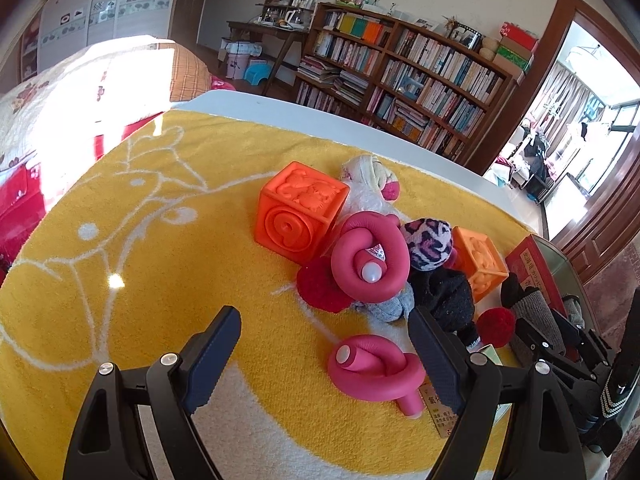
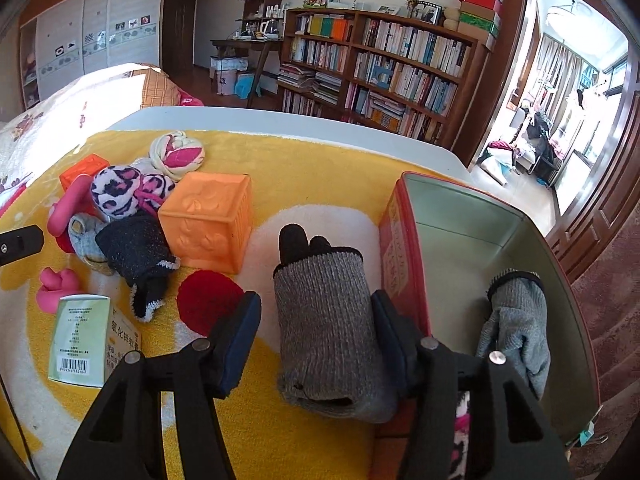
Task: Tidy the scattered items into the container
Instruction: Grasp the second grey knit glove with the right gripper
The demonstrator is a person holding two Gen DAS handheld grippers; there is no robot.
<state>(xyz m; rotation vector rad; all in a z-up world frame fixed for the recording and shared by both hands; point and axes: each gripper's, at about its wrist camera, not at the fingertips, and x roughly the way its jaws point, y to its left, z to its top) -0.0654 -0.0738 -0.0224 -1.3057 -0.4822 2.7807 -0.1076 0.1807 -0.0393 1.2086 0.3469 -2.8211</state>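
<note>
The grey sock (image 2: 328,332), with a black toe end, lies on the yellow towel (image 2: 312,160) just beside the red outer wall of the container (image 2: 400,248), parallel to it and outside it. The right tongs (image 2: 316,340) straddle this sock: the right pad sits against its flank, while a narrow gap shows on the left side, so a firm grip cannot be confirmed. The tongs point steeply down, with the container wall close on their right. The container is an open box with a pale green interior; a second grey sock (image 2: 516,328) already lies inside, and most of its floor is bare. To the left of the grey sock are a red pompom (image 2: 208,300), a light orange block (image 2: 208,224) and a black sock (image 2: 136,256), each near but apart from it. The left tongs (image 1: 324,344) hover wide apart and empty, angled down over a knotted pink foam tube (image 1: 376,372) that lies between the pads without touching either. Beyond it stand a second pink foam coil (image 1: 368,264), a larger orange block (image 1: 300,212) and a leopard-print sock (image 1: 428,244), crowded together. The towel's left half is open. The white table (image 1: 360,120) edge runs behind the pile, with a bookshelf (image 1: 400,80) beyond.
</note>
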